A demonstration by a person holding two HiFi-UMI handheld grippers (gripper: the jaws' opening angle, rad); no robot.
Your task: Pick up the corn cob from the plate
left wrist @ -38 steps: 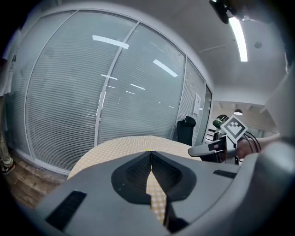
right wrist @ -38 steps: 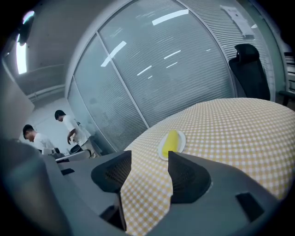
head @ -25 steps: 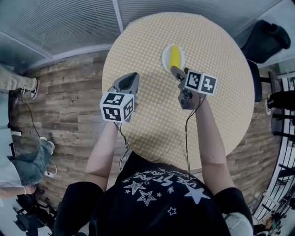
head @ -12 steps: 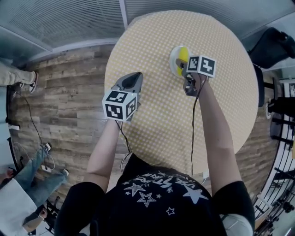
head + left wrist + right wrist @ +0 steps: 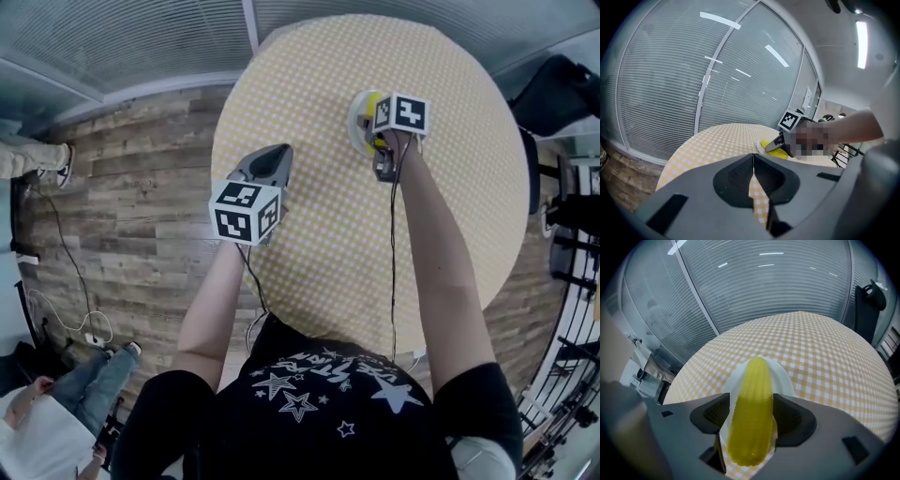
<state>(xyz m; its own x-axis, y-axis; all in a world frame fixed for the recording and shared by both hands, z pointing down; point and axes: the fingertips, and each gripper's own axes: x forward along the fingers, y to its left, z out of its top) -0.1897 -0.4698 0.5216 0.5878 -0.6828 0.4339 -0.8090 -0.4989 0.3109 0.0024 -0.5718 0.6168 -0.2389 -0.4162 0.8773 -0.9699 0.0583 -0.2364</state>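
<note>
On the plate (image 5: 786, 375) near the table's (image 5: 825, 348) far edge, corn cob (image 5: 752, 394) lies between right gripper's (image 5: 751, 409) parted jaws, unclamped. Risk: off-centre squeeze rolls the rounded cob out. Left gripper (image 5: 753, 165) closed, empty.

My head camera looks steeply down on the round table (image 5: 328, 234) from high above. The left gripper camera sits low, facing across it to the plate (image 5: 761, 148) at mid-frame. The right gripper camera hangs close over that same plate.

Even, cool light; fisheye-warped edges.
</note>
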